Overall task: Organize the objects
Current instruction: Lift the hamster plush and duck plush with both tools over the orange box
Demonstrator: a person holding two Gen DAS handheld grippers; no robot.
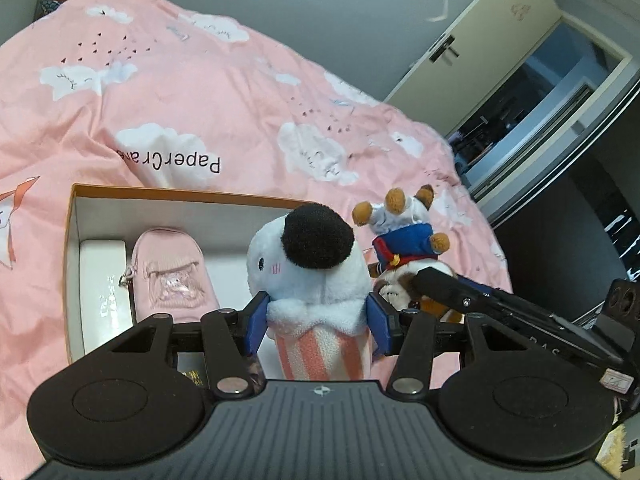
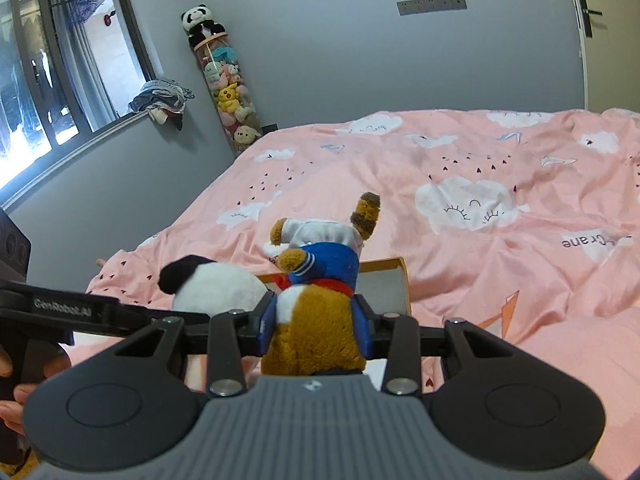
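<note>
My left gripper [image 1: 318, 320] is shut on a white plush with a black tuft and a pink-striped base [image 1: 312, 264], lifted above an open cardboard box [image 1: 160, 194] on the bed. The box holds a pink pouch [image 1: 170, 270] and a white case [image 1: 106, 280]. My right gripper [image 2: 316, 322] is shut on a brown plush dog in a blue and white shirt [image 2: 316, 280], held head-first towards me with its legs pointing away. That dog [image 1: 404, 232] also shows right of the white plush in the left wrist view, and the white plush [image 2: 212, 280] sits left of the dog in the right wrist view.
A pink duvet with cloud prints [image 2: 460, 184] covers the bed. A tall tube of stuffed toys [image 2: 226, 92] stands in the corner by the window [image 2: 48, 72]. A door [image 1: 472, 56] is at the right, with a dark doorway beside it. A person's hand [image 2: 16, 380] holds the left gripper's handle.
</note>
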